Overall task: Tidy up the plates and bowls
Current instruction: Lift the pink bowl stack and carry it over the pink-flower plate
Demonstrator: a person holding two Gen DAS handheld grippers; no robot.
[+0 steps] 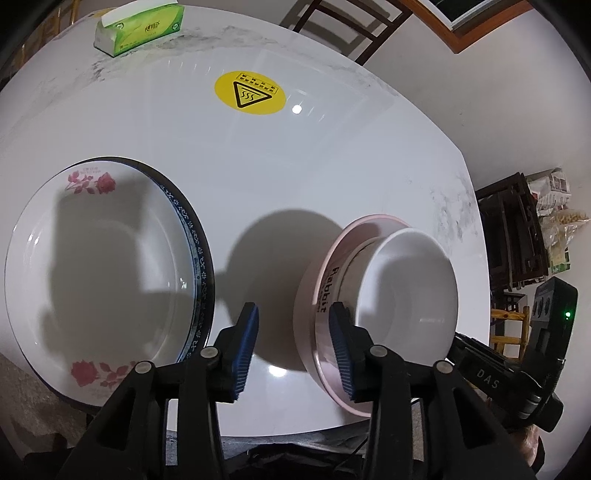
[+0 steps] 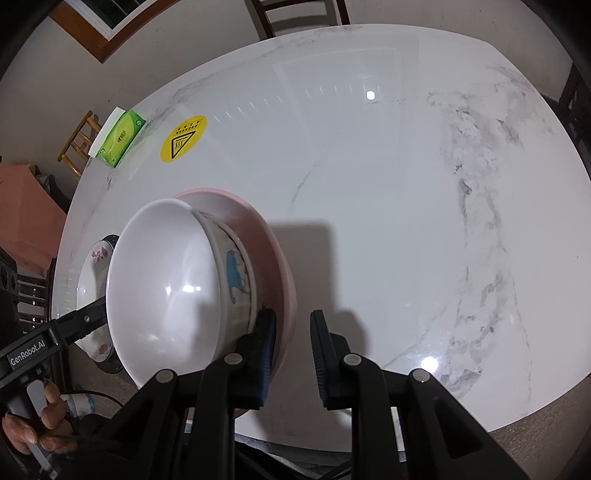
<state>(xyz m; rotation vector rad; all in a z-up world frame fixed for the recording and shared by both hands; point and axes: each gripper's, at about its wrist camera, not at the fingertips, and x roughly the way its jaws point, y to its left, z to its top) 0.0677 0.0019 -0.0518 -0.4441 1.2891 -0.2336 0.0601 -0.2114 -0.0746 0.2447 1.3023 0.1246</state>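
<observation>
A stack of bowls stands near the table's front edge: a white bowl [image 1: 406, 288] inside a patterned bowl [image 2: 236, 273] inside a pink bowl [image 1: 314, 295]. To its left lies a rose-printed plate [image 1: 103, 258] on a blue-rimmed plate [image 1: 201, 258]. My left gripper [image 1: 294, 306] is open. The pink bowl's near wall is between its fingers and the left pad is clear of it. My right gripper [image 2: 292, 314] stands narrow on the pink bowl's [image 2: 288, 295] rim, with one finger inside and one outside.
The white marble table [image 2: 369, 184] carries a green tissue box [image 1: 140, 26] at the back and a yellow warning sticker [image 1: 250, 92]. Dark chairs [image 1: 343, 22] stand beyond the far edge. A hand [image 2: 37, 424] holds the left gripper's handle.
</observation>
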